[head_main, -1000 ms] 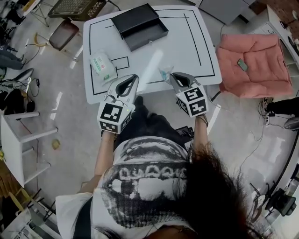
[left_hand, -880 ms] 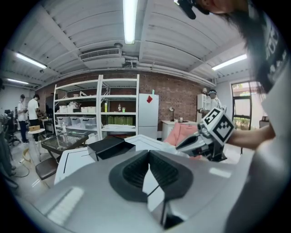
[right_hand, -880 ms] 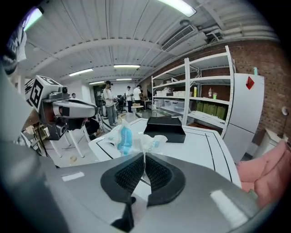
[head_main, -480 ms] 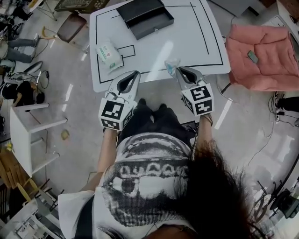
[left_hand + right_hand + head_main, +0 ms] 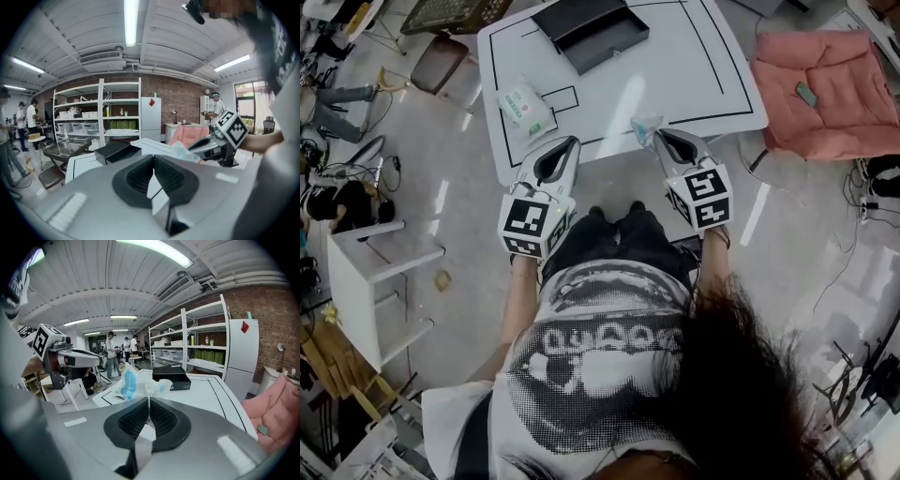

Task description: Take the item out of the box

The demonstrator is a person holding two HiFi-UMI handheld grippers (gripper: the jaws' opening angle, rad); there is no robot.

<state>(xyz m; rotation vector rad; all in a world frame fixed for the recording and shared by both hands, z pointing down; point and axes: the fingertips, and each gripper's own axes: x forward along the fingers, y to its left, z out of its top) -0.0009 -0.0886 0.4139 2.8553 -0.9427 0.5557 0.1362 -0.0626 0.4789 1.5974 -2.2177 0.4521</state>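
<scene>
Right gripper (image 5: pixel 149 401): clenched on crinkly clear blue-printed plastic packet (image 5: pixel 129 383), outside the open black rectangular box (image 5: pixel 591 33), at white table (image 5: pixel 722 75) edge; your pinch looks thin; a jerk could drop it.

Brick wall (image 5: pixel 178 101), white shelving (image 5: pixel 101 112), white fridge (image 5: pixel 151 119), ceiling strip light (image 5: pixel 131 21), pink cushioned seat (image 5: pixel 839 108), grey floor (image 5: pixel 450 187).

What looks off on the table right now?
Nothing spilled or broken. The black box sits skewed to the taped lines at the table's far side, and the green-and-white packet lies crooked near the left edge. The right gripper pinches a crumpled clear bag by one edge.
</scene>
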